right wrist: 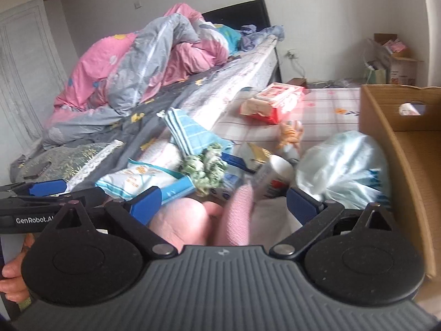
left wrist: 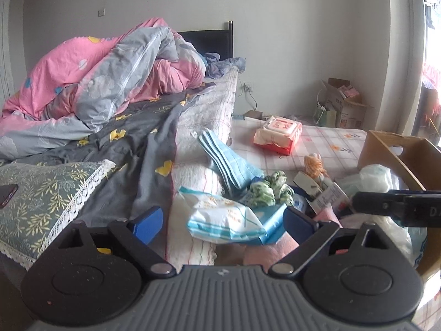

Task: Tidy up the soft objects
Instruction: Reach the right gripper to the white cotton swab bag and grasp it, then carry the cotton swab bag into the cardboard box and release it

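Observation:
A pile of soft things lies on the bed edge: a blue striped towel [left wrist: 231, 162] [right wrist: 190, 132], a green-and-white scrunchie [left wrist: 268, 189] [right wrist: 206, 168], a white-and-blue tissue pack [left wrist: 223, 218] [right wrist: 137, 180], a pink cloth [left wrist: 264, 253] [right wrist: 193, 223], and a pale plastic bag [right wrist: 341, 168]. My left gripper [left wrist: 223, 220] is open, its blue fingers either side of the tissue pack. My right gripper [right wrist: 224, 201] is open above the pink cloth. A red wipes pack [left wrist: 278, 135] [right wrist: 273, 100] lies farther back.
An open cardboard box [left wrist: 399, 151] [right wrist: 399, 143] stands at the right. A rumpled pink-and-grey quilt [left wrist: 110, 74] [right wrist: 143, 63] fills the back left. A floral pillow [left wrist: 41, 201] holds a phone [left wrist: 7, 194]. The right gripper's body [left wrist: 399, 204] reaches in from the right.

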A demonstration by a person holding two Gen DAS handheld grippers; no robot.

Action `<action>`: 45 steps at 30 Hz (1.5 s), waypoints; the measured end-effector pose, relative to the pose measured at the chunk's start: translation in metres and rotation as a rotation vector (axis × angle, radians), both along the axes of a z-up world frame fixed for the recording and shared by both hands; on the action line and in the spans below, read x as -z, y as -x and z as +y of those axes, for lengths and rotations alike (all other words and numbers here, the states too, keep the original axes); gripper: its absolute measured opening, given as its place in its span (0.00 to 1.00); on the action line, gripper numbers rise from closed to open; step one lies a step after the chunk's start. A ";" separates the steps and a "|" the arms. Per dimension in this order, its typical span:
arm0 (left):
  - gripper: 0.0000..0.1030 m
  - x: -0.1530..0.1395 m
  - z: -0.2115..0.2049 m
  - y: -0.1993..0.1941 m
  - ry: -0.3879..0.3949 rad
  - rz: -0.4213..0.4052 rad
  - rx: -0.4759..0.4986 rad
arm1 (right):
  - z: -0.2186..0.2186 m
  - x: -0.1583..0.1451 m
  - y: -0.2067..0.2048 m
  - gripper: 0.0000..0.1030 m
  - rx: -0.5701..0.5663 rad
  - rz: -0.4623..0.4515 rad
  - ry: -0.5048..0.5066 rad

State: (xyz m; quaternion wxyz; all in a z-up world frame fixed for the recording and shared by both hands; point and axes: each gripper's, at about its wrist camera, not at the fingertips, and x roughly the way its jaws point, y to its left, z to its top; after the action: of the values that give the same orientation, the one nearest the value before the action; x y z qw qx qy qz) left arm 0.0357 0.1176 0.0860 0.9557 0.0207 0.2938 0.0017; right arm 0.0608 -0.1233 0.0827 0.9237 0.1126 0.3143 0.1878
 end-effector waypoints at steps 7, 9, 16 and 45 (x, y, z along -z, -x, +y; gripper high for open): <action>0.60 0.003 0.023 -0.056 0.079 0.133 0.014 | 0.037 0.013 -0.086 0.73 -0.144 0.198 -0.257; 0.54 0.012 0.026 -0.070 0.081 0.188 0.006 | 0.048 0.023 -0.114 0.68 -0.168 0.289 -0.315; 0.39 0.036 0.033 -0.106 0.078 0.324 -0.011 | 0.085 0.063 -0.170 0.49 -0.222 0.552 -0.339; 0.07 -0.051 -0.023 -0.069 0.074 0.074 0.010 | 0.043 0.033 -0.165 0.20 -0.284 0.587 -0.559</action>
State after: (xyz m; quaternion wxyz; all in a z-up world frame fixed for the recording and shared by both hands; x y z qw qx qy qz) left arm 0.1045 0.0943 0.1374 0.9443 -0.0132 0.3285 -0.0146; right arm 0.2260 -0.0808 0.0494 0.6941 0.3627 0.5132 0.3513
